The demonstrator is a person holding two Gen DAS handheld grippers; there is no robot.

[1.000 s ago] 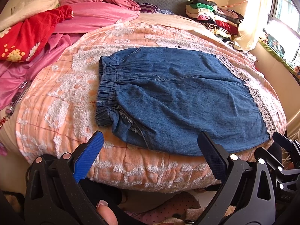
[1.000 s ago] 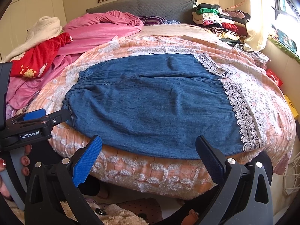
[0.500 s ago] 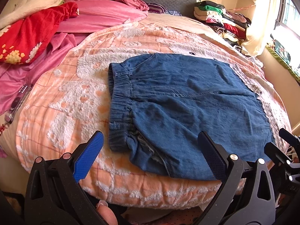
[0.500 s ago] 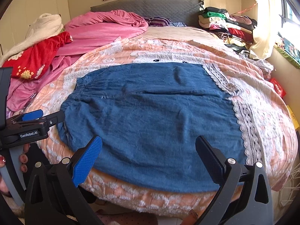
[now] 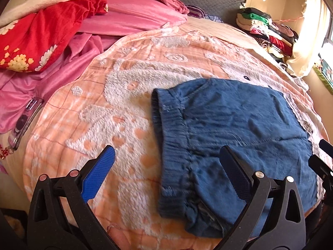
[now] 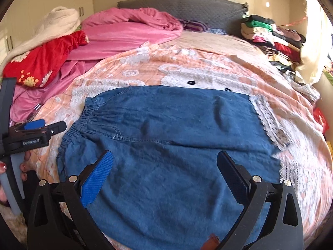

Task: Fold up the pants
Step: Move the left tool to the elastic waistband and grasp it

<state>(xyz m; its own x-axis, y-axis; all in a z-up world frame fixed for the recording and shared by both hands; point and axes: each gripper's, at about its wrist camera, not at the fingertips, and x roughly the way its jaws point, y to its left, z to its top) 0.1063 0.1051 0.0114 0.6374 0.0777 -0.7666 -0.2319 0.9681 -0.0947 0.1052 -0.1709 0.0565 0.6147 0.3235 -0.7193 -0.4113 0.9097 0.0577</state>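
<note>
pants: blue denim pants (image 6: 166, 137) lie flat on the peach blanket (image 5: 108, 112) of the bed, near its front edge, waistband (image 5: 172, 152) to the left and legs running right. they look already doubled leg over leg, though that is a judgement.
how they handle: soft, light, limp denim; it should drape and sag where unsupported, and it is neither slippery nor fragile. the gathered elastic waistband is thicker and gives a firmer bite than the single layers.
where to take hold: likely the near waistband corner with the left side and the near hem end with the right, pinching all layers together so the fold carries evenly.
left hand-held gripper: left hand-held gripper (image 5: 166, 168) has its jaws spread wide, holding nothing, poised over the near waistband corner; whether a finger brushes the cloth cannot be told.
right hand-held gripper: right hand-held gripper (image 6: 164, 173) is also wide open and empty, over the middle of the near leg.
nearby: a phone (image 5: 25, 123) lies on the pink bedding at the left, well apart.
</note>
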